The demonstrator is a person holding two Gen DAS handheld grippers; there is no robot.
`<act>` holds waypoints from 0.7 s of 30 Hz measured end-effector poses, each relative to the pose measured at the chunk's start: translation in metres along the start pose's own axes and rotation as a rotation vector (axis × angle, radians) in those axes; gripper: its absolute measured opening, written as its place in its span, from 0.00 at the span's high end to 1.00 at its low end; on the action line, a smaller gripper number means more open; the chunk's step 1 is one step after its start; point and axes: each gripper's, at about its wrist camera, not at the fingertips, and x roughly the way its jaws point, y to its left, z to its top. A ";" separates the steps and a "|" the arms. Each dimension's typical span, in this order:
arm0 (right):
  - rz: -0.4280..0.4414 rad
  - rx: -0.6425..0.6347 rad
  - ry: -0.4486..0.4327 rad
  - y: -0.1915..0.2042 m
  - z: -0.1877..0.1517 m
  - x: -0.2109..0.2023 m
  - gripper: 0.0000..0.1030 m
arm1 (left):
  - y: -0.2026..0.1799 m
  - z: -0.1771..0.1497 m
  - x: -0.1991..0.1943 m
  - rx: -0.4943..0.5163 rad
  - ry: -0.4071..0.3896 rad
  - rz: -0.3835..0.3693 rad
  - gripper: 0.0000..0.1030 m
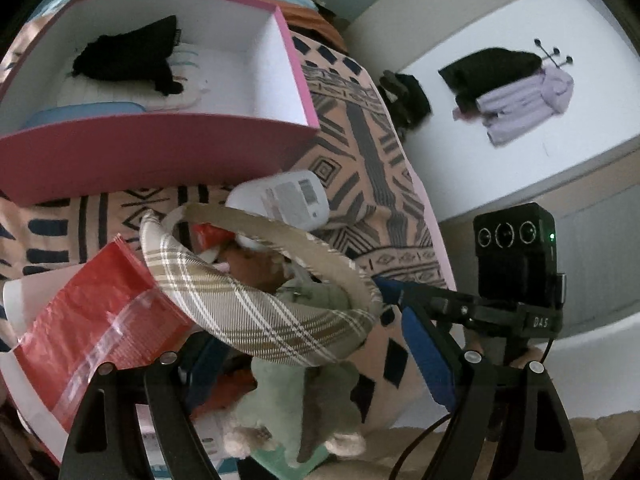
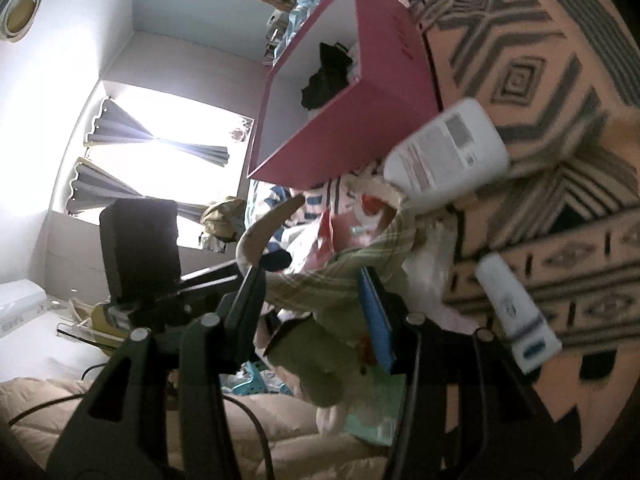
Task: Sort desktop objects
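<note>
A beige plaid headband (image 1: pixel 256 312) lies tilted over a heap at the table's near edge, with a green plush toy (image 1: pixel 304 416) hanging below it. My right gripper (image 2: pixel 308 276) is shut on the plush toy (image 2: pixel 320 360), its blue pad (image 2: pixel 376 320) against the toy, and the headband (image 2: pixel 328 280) crosses its fingertips. My left gripper (image 1: pixel 296 320) stands wide open around the same heap; its left pad is hidden behind a red packet (image 1: pixel 92 308). A white labelled bottle (image 1: pixel 280 200) lies just beyond the headband. The pink box (image 1: pixel 160 152) holds a black cloth (image 1: pixel 128 52).
A white tube (image 2: pixel 516 312) lies on the patterned tablecloth (image 2: pixel 540 80) to the right. The right gripper's black camera block (image 1: pixel 516 256) stands close on the left gripper's right side. Beige bedding (image 2: pixel 280 440) lies below the table edge. A window (image 2: pixel 168 140) glares at the left.
</note>
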 end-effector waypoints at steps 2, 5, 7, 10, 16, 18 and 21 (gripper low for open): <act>-0.011 0.004 -0.005 0.001 0.003 0.001 0.50 | 0.003 0.002 -0.002 -0.007 -0.009 -0.002 0.18; -0.065 -0.034 -0.017 0.004 0.005 0.001 0.50 | 0.007 0.009 -0.005 -0.018 -0.025 -0.005 0.18; -0.107 -0.038 -0.015 0.001 0.001 -0.003 0.50 | 0.012 0.013 -0.008 -0.041 -0.035 -0.026 0.18; -0.076 0.017 0.000 -0.017 -0.002 0.001 0.48 | 0.016 0.019 -0.009 -0.060 -0.044 -0.029 0.18; 0.005 0.128 0.019 -0.036 -0.017 0.002 0.43 | 0.028 0.025 -0.007 -0.087 -0.038 -0.011 0.18; 0.020 0.143 0.026 -0.038 -0.021 0.003 0.43 | 0.032 0.026 -0.007 -0.095 -0.036 -0.010 0.18; 0.051 0.148 0.035 -0.036 -0.023 0.007 0.43 | 0.035 0.028 -0.009 -0.082 -0.039 0.012 0.18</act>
